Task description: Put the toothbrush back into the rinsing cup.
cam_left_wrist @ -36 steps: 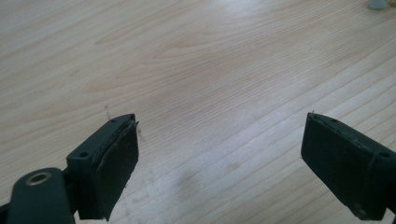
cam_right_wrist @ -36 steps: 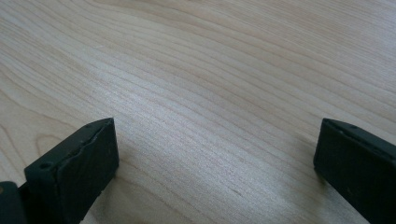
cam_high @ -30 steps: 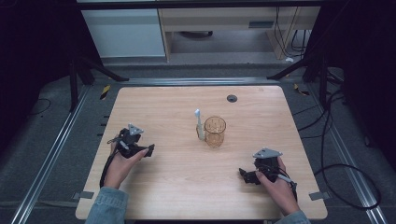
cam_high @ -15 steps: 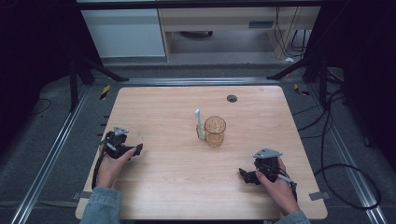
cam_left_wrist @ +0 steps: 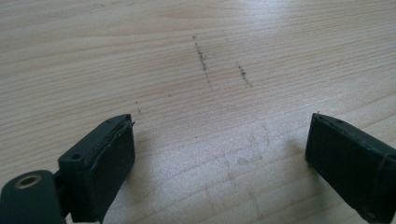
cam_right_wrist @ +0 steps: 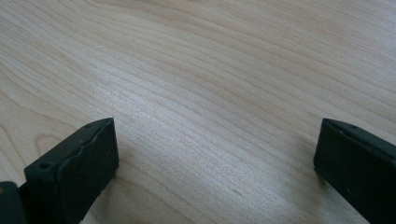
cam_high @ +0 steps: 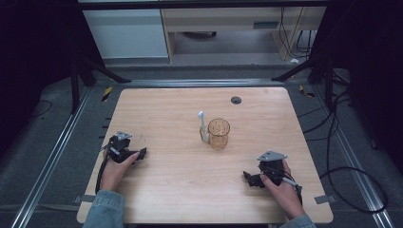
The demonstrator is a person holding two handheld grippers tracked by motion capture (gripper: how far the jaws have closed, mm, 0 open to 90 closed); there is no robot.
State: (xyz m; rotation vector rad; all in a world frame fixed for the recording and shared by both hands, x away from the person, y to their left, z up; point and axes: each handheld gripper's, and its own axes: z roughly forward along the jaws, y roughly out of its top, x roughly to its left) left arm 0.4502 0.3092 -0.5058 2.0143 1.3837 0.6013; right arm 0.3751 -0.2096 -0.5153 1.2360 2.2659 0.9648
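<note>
While both grippers sit low on the wooden table (cam_high: 166, 109), nothing is in hand yet. The left gripper (cam_high: 140, 154) rests toward eight o'clock on the tabletop and the right gripper (cam_high: 248, 176) toward four o'clock. Each has its jaws spread wide with only bare wood grain between them, as the left gripper view (cam_left_wrist: 219, 154) and the right gripper view (cam_right_wrist: 217, 163) make plain.

The things nearest them stand close to the table's centre: an amber glass cup (cam_high: 218, 134) and, touching or just beside it on its nine o'clock side, a white toothbrush (cam_high: 202, 127) standing upright. Both are well apart from either gripper.

I'd judge this a resting stage, before any approach. The next move calls for one gripper to lift and travel inward toward the cup or the brush, jaws kept wide.

Hard to tell is whether the toothbrush leans on the cup or stands on its own base. A small dark disc (cam_high: 235, 100) at twelve o'clock is too small to identify.
</note>
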